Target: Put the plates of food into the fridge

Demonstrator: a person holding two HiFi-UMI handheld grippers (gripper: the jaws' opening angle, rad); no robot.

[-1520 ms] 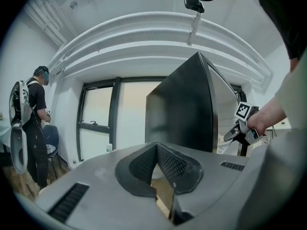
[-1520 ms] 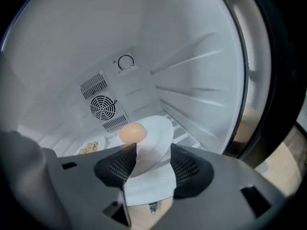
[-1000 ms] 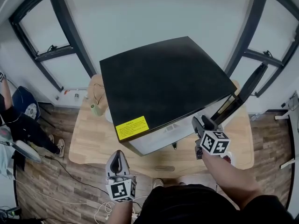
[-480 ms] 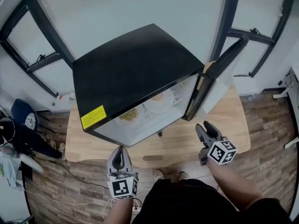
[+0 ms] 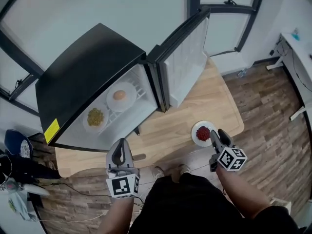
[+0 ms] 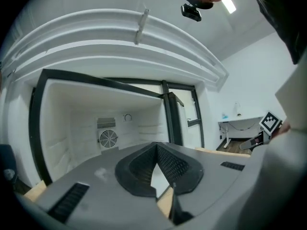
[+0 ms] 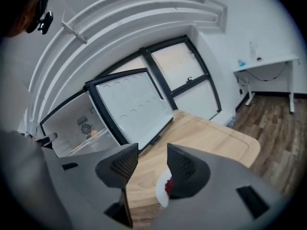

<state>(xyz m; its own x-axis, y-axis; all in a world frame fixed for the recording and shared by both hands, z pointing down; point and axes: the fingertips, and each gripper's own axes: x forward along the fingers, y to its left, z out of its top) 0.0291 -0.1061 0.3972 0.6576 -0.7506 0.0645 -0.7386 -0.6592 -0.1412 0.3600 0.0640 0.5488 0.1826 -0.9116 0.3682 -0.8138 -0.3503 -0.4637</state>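
Right gripper's (image 7: pixel 152 150) parted fingers (image 7: pixel 184 169), just closing on nothing, half hide the plate (image 7: pixel 160 193); left gripper's (image 6: pixel 156 147) clenched.

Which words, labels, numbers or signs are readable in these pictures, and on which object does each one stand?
yellow sticker on the top of the fridge: dark print, too small to read.
left marker cube on the left tool: black-and-white square pattern, no words.
right marker cube on the right tool: square pattern too, no words.
Nothing else in any view carries readable text.
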